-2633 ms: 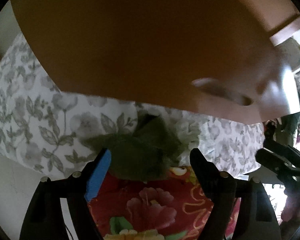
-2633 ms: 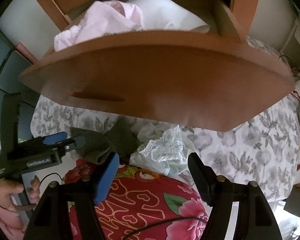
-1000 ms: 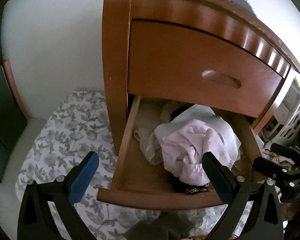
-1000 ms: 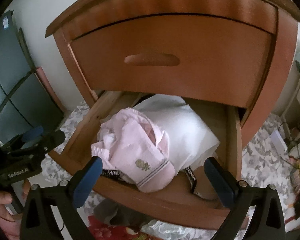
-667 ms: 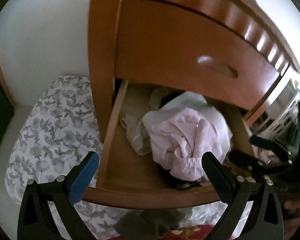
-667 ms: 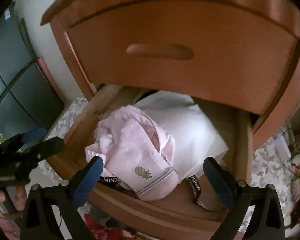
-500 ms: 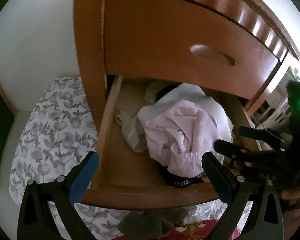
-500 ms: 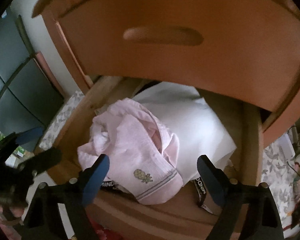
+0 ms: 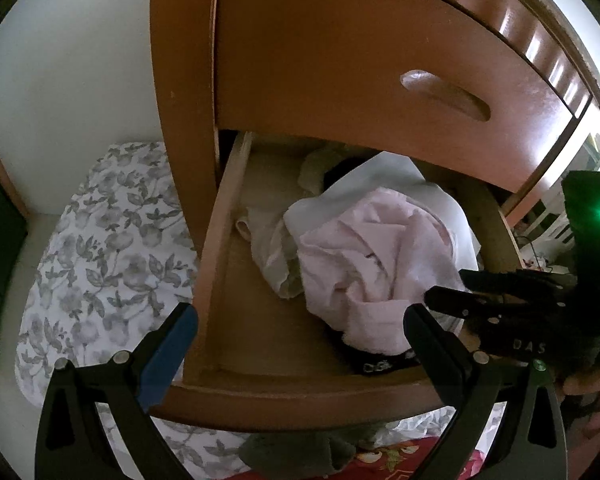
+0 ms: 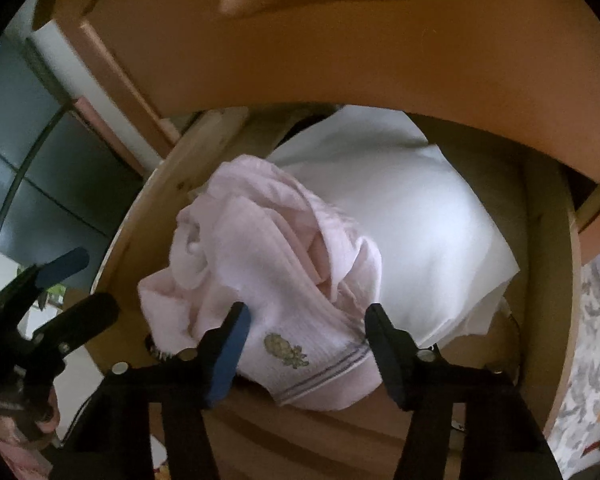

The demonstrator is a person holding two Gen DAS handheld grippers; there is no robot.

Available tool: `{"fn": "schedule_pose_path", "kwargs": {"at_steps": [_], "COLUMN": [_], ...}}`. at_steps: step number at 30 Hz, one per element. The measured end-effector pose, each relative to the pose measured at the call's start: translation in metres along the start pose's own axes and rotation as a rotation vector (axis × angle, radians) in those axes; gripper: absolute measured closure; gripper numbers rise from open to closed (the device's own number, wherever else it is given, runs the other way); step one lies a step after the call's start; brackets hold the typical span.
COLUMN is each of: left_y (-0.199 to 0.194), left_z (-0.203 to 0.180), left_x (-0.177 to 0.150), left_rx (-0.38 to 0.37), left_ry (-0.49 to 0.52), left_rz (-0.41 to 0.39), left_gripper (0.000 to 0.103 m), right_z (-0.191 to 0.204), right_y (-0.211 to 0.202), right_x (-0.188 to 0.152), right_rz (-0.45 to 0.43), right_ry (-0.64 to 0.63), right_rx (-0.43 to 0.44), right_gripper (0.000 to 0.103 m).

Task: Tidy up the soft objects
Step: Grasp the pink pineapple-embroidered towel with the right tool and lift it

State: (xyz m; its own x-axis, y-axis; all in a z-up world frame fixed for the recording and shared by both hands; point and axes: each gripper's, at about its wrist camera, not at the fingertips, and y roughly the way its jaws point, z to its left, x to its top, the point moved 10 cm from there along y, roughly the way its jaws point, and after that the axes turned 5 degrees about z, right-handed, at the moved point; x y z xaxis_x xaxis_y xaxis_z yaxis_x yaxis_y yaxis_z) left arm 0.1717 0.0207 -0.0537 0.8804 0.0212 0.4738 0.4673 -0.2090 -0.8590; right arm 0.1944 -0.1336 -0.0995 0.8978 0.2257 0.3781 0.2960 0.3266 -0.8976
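Right gripper (image 10: 305,325): jaws just narrowing, straddling the pink garment (image 10: 260,280); pads seemingly not pressing yet, though hard to judge.
Left gripper (image 9: 300,320): spread wide, empty, above the drawer front.
Pink garment: crumpled in open drawer (image 9: 236,392), atop white cloth (image 10: 412,216).

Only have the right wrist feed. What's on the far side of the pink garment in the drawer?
Observer: A cream cloth lies bunched against the pink garment.
Operator: Any free space past that?
Observer: Yes, the drawer floor is bare from the cream cloth to the side wall.
Operator: Anything below the drawer?
Observer: A grey-green cloth lies under the drawer's front panel.
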Motion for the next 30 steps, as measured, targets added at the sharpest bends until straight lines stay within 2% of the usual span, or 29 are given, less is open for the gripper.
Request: {"fn": "schedule_pose_path", "kwargs": {"at_steps": [1,3,6,12,19,25,26,28,30], "left_y": [0.001,0.002,0.003,0.002,-0.002,-0.005,-0.005,-0.004,-0.005], "left_z": [-0.001,-0.003,-0.006,-0.007,-0.006,-0.002,-0.002,-0.003,-0.003], "left_x": [0.0,-0.001,-0.003,-0.005,-0.007,-0.007,-0.006,-0.006,-0.006], "left_rx": [-0.002,-0.006,-0.014,-0.024,-0.024,-0.025,-0.025,-0.026,-0.028], "left_ry": [0.001,0.003,0.006,-0.003,-0.009,-0.017,-0.019,-0.022,-0.019], "left_rz": [0.001,0.005,0.011,0.015,0.013,0.009,0.008,0.008,0.008], "left_gripper": [0.001,0.001,0.001,0.001,0.001,0.001,0.001,0.001,0.001], "right_z": [0.0,-0.001,-0.003,0.006,0.007,0.006,0.007,0.011,0.012], "right_y": [-0.001,-0.004,-0.012,-0.024,-0.013,0.0,0.0,0.001,0.004], "right_x": [-0.002,-0.005,-0.01,-0.018,-0.001,0.014,0.015,0.02,0.025], "right_rz": [-0.001,-0.005,-0.021,-0.033,-0.008,0.027,0.026,0.028,0.028], "right_ry": [-0.003,0.005,0.007,-0.02,-0.044,-0.043,-0.05,-0.067,-0.07], "right_rx": [-0.001,0.011,0.032,0.073,0.058,0.08,0.085,0.096,0.095], "right_gripper": [0.055,0.064,0.069,0.069,0.066,0.066,0.065,0.053,0.049]}}
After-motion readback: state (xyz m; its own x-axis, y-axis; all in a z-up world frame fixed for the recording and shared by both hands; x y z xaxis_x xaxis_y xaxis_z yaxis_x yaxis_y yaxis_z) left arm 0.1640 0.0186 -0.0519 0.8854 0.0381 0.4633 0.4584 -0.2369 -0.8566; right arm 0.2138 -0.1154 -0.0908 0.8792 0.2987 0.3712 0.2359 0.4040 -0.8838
